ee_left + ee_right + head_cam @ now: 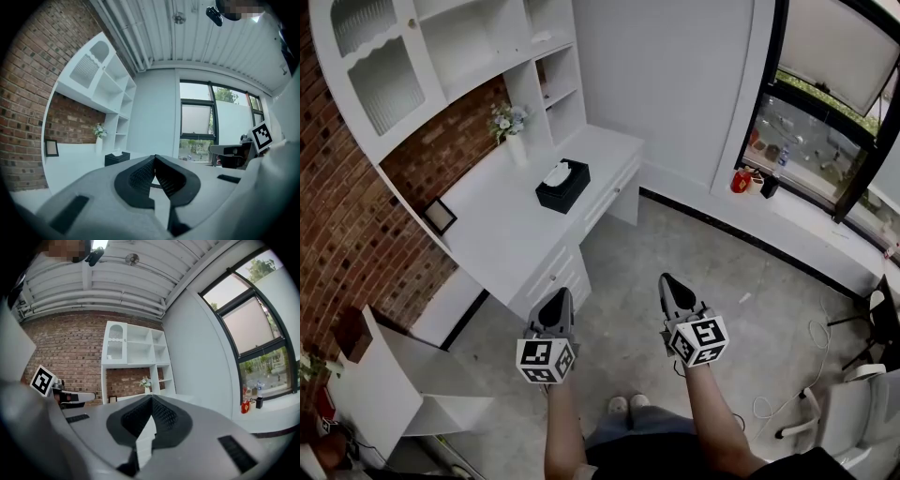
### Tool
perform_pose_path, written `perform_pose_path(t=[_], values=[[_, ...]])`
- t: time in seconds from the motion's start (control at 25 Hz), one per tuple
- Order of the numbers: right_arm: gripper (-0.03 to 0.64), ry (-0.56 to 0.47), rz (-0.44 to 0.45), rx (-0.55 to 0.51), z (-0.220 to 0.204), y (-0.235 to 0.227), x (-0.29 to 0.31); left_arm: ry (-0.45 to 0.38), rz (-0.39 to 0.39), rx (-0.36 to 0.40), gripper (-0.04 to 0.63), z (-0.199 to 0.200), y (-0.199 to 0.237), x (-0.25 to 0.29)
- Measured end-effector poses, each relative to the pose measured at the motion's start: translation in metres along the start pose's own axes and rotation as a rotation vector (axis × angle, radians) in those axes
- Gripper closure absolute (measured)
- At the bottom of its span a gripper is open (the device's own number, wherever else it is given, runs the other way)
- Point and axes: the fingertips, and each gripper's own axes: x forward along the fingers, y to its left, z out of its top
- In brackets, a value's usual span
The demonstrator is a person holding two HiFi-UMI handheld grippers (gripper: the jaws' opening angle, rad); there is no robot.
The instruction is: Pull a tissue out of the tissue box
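Note:
A black tissue box stands on the white desk, and a white tissue sticks up from its top. In the left gripper view the tissue box looks small and far off beyond the jaws. Both grippers hang over the floor, well short of the desk. My left gripper is shut with nothing in it, its jaws meeting at the tips. My right gripper is also shut and empty. The box does not show in the right gripper view.
A vase of flowers and a small picture frame stand at the back of the desk under white shelves. A low white shelf unit is at the left. A red cup sits on the window sill, a chair at the right.

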Motion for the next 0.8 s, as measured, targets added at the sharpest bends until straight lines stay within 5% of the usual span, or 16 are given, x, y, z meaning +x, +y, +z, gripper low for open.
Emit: perform_pose_path(t=[0.32,0.68,0.8], values=[[0.617,0.034,-0.008,0.014,-0.017,-0.006,0.004,0.027,0.005,-0.024,0.589,-0.016,0.007,0.006],[0.617,0.019,-0.012,-0.006,-0.002,-0.011,0.023,-0.046,0.04,-0.013,0.588,0.009,0.026,0.014],[0.617,-0.002,-0.012,-0.015,0.008,-0.011,0.032,-0.074,0.032,-0.012,0.511,0.021,0.032,0.019]])
